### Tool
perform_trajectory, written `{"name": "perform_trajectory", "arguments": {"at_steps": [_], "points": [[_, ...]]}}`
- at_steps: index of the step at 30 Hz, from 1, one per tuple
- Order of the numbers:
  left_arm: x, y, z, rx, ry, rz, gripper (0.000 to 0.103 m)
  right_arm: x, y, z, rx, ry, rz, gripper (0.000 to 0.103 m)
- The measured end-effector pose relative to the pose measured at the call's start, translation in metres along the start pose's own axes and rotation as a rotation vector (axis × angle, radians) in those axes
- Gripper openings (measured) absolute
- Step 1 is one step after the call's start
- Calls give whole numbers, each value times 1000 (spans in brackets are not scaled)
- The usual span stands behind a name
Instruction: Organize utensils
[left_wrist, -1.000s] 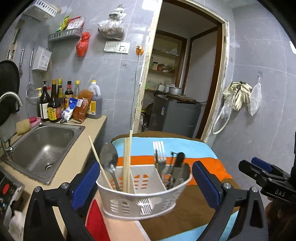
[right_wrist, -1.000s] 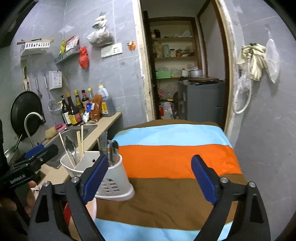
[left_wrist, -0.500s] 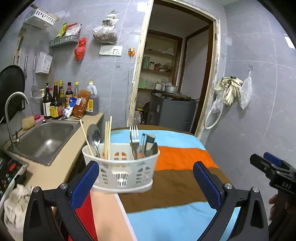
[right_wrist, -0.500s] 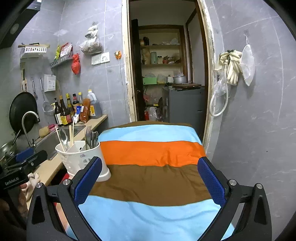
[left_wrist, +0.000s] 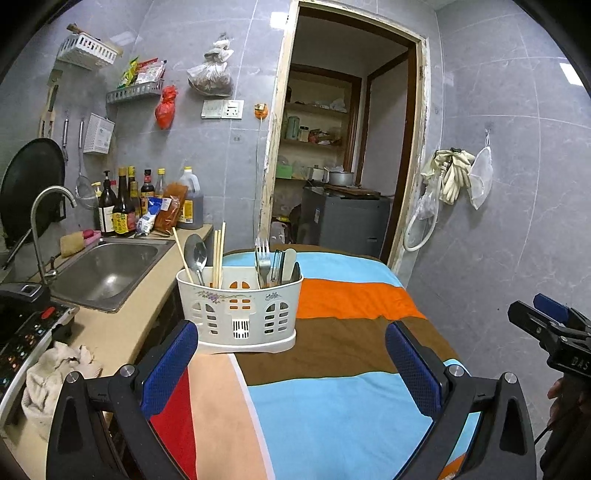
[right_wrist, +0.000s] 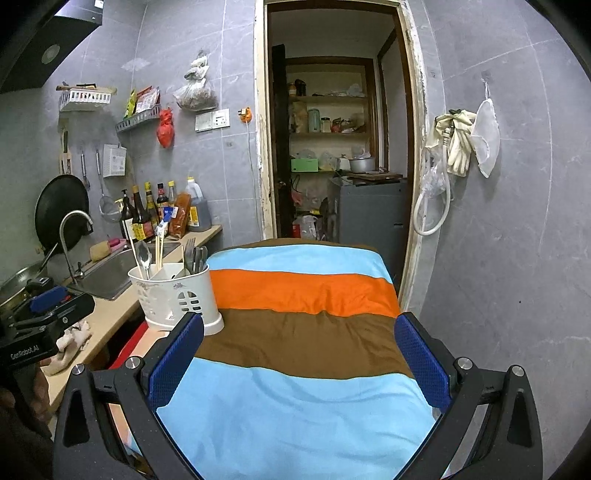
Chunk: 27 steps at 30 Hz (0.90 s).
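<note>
- Both grippers have backed off from the utensil caddy (left_wrist: 240, 308) since a second ago; it then sat between the left fingers and now stands free, farther ahead on the cloth.
- left gripper (left_wrist: 291, 360): blue-padded fingers spread wide, nothing between them, only striped cloth (left_wrist: 332, 406) below.
- right gripper (right_wrist: 299, 356): fingers at full spread, empty, over the blue and brown stripes of the cloth-covered surface.
- In left view the right gripper's body shows at far right edge, a bit of a hand (left_wrist: 561, 391) under it.
- Caddy is white plastic with cut-out windows, upright on the left edge of the surface, just past the left finger (left_wrist: 170, 365), not touching.
- Left compartment: chopsticks (left_wrist: 218, 254) and a spoon (left_wrist: 195, 258), leaning. Right compartment: fork (left_wrist: 263, 258) plus other metal utensils, cannot tell each one.
- In right view the caddy (right_wrist: 177, 295) sits just beyond the left-hand finger, beside the counter.
- Crumpled rag (left_wrist: 55, 373) on the counter at left, near a cooktop panel (left_wrist: 22, 336).
- Farther: steel sink (left_wrist: 103, 266) with tap, sponge at its back edge.
- Behind sink: row of sauce bottles (left_wrist: 125, 206) and an oil jug against the tiled wall.
- Wall: black pan (left_wrist: 31, 184), racks, hanging red bag.
- Far back: open doorway (left_wrist: 343, 158) to a pantry with shelves; gloves (left_wrist: 450, 173) hang right of it.
</note>
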<state>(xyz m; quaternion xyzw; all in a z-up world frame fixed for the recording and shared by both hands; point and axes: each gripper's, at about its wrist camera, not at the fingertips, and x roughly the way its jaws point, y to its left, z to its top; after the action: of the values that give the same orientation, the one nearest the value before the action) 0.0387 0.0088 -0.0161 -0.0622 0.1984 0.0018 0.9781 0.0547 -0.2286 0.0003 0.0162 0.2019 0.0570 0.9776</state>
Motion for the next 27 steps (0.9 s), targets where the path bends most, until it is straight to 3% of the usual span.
{"name": "perform_trajectory", "arguments": {"at_steps": [27], "points": [[-9,0,-1,8,-9,2,102,-4,-3,-3,13,-1,-10,101]]}}
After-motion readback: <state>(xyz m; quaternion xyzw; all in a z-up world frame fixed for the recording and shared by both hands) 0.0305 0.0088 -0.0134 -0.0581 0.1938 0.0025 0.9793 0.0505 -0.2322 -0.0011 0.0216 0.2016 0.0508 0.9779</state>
